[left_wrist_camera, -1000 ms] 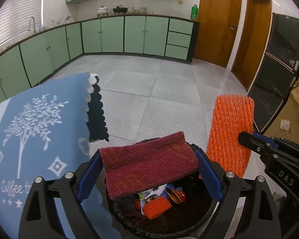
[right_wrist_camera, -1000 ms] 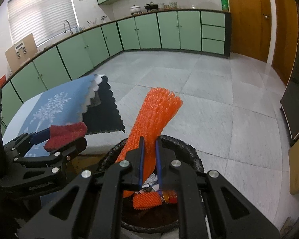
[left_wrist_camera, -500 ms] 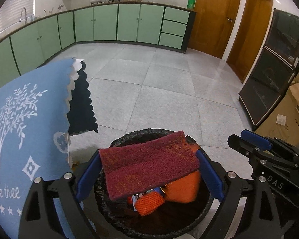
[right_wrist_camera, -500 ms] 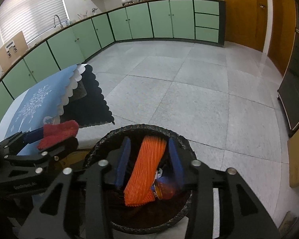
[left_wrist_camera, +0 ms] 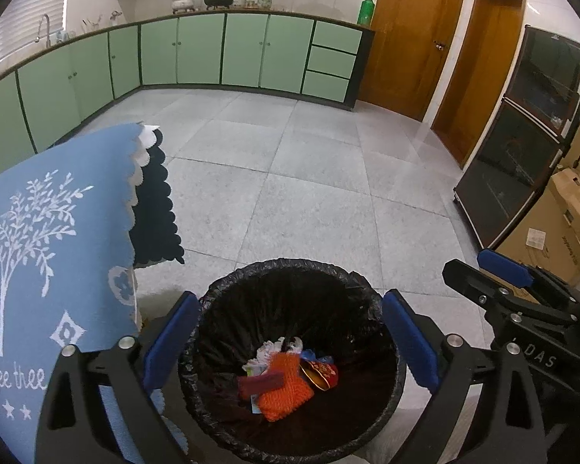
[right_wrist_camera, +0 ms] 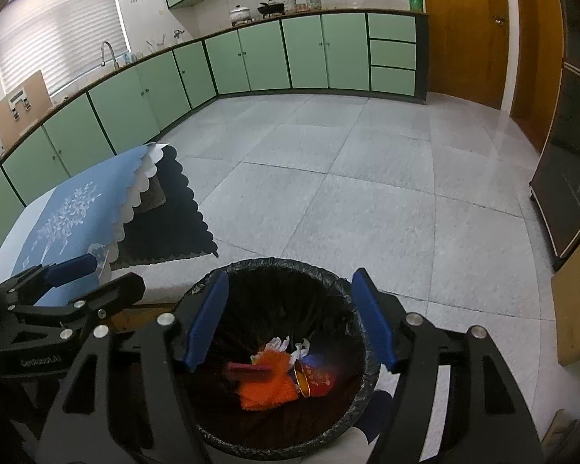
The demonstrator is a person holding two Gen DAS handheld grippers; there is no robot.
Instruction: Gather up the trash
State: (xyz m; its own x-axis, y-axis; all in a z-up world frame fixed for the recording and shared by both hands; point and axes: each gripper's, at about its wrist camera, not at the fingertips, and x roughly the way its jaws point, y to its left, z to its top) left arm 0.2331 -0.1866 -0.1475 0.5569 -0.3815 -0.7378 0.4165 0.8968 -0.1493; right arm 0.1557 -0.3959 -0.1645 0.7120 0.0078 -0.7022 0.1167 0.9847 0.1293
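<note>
Both my tools hang over the trash bin, a round bin lined with a black bag, standing on the pale grey tiled floor. My left tool gapes wide with nothing between its blue pads; my right tool has just been opening, and its jaws stand apart and empty too. Down in the bin lie the orange foam net, the maroon scouring pad across it, and a red wrapper just at its 3 o'clock. At 9 o'clock of the bin is the tabletop under a blue cloth printed with a white tree. Mint-green cabinets run along the far wall from 9 to 12 o'clock, wooden doors stand at 1 o'clock, and a dark glass cabinet with cardboard boxes beside it stands at 3 o'clock.
</note>
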